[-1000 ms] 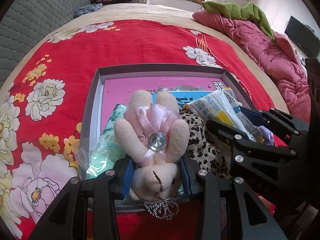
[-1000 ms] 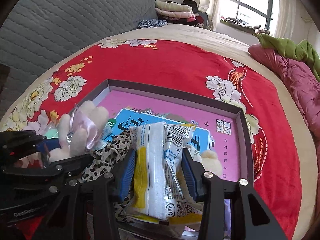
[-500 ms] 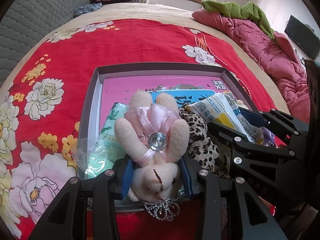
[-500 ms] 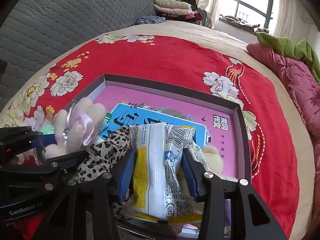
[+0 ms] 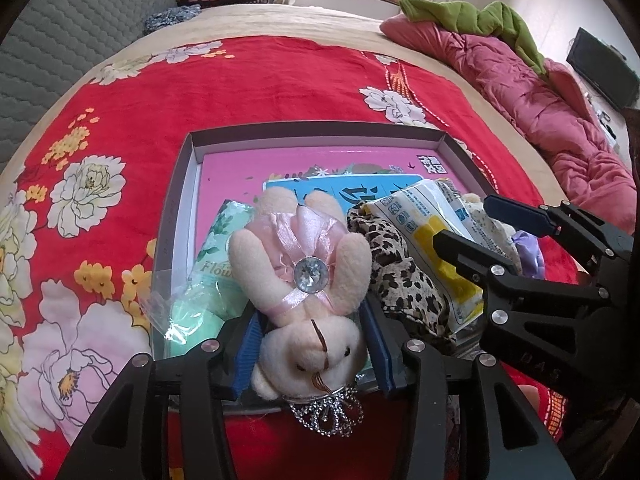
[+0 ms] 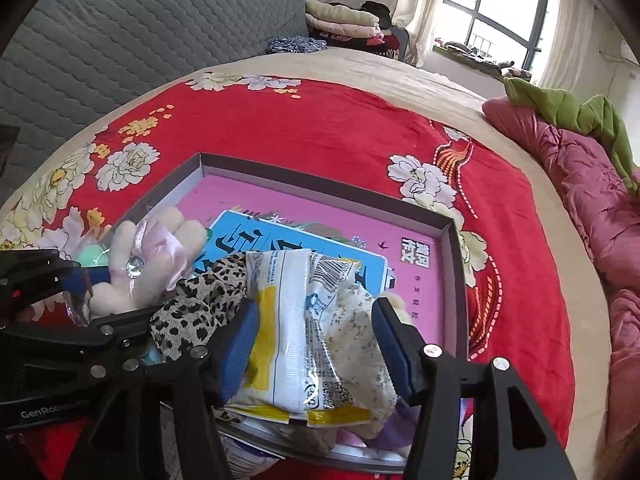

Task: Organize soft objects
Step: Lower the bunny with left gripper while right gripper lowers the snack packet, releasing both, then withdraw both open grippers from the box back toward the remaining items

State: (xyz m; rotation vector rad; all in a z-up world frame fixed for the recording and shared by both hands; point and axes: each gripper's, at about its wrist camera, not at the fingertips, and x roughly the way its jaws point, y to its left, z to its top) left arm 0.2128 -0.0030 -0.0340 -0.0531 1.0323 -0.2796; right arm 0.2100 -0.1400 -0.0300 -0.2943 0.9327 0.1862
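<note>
A shallow grey cardboard box (image 5: 176, 216) with a pink printed bottom sits on a red bed blanket with big white flowers (image 5: 260, 76). Soft things are piled at the near end of the box.

The left gripper (image 5: 312, 344) has its blue jaws on each side of a small cream plush bunny in a shiny pink dress with a round clear gem (image 5: 308, 280). The jaws are opening. The bunny's head is still between them, and a thin gap seems to show on each side, though it is hard to be sure. The bunny lies on its back inside the box, with its head at the near edge and a little silver crown (image 5: 328, 412) hanging over the rim. Under it, to the left, lies a mint green plastic pack with flower print (image 5: 208, 276).

The right gripper (image 6: 316, 336) is beside it. Its jaws are opening too, and a white and yellow crinkly plastic packet (image 6: 288, 328) is between them. The pads look just off the packet. The packet rests in the box, on top of a leopard-spot cloth (image 6: 196, 304) and other soft things. The leopard-spot cloth lies between the bunny and the packet.

A pink quilt (image 5: 540, 108) is bunched up at the far right of the bed.
</note>
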